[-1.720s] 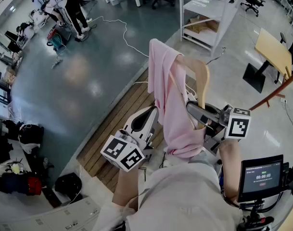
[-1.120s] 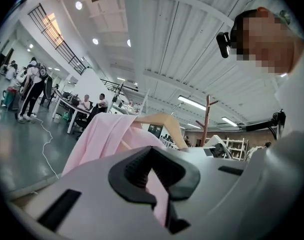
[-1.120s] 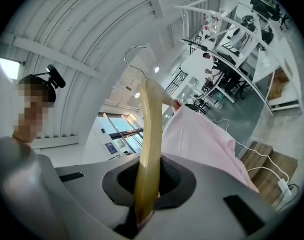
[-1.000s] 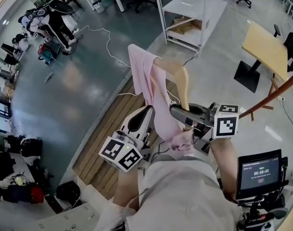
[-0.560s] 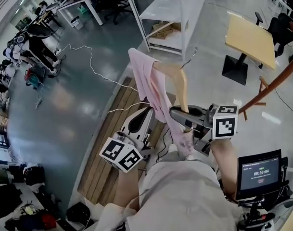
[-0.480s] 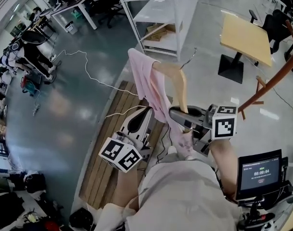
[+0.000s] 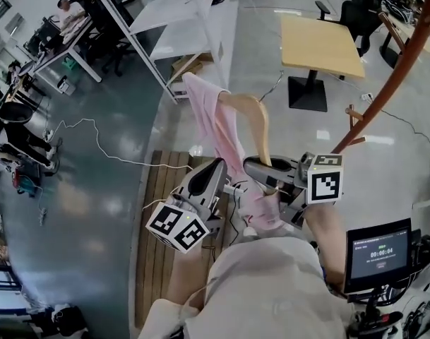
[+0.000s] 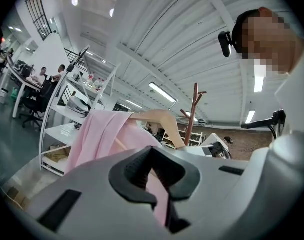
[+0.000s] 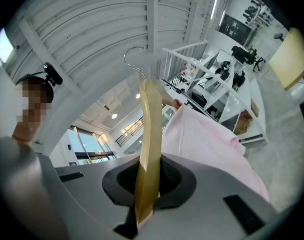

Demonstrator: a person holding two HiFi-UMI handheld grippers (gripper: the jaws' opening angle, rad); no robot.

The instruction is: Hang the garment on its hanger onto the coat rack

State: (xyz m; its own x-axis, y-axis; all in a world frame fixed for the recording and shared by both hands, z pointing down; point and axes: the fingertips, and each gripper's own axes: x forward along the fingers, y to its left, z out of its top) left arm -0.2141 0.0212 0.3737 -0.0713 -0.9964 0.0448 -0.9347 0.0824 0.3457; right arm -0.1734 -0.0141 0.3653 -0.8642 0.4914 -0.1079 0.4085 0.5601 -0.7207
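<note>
Right gripper: clamped on one wooden arm of the hanger; hanger stands upright above it, wire hook topmost
Left gripper: jaws closed on a fold of the garment; pink cloth pinched between the pads
Garment: draped over the hanger's far shoulder, held in the air in front of the person's chest; lower end bunched between the two grippers
Rack: red-brown pole at upper right of head view; a peg low on it; well apart from the hook
Change: over the last 1.7 s the rack has grown from a sliver at the right edge to a long pole; table and shelf have slid leftward in view; both grips and the hanger's pose look the same
Meaning: judged a turn toward the rack, carry phase; hanging not yet begun
Next: bring the hook up to a peg; the pinch on the cloth should stay slack enough not to drag the garment off the shoulder
</note>
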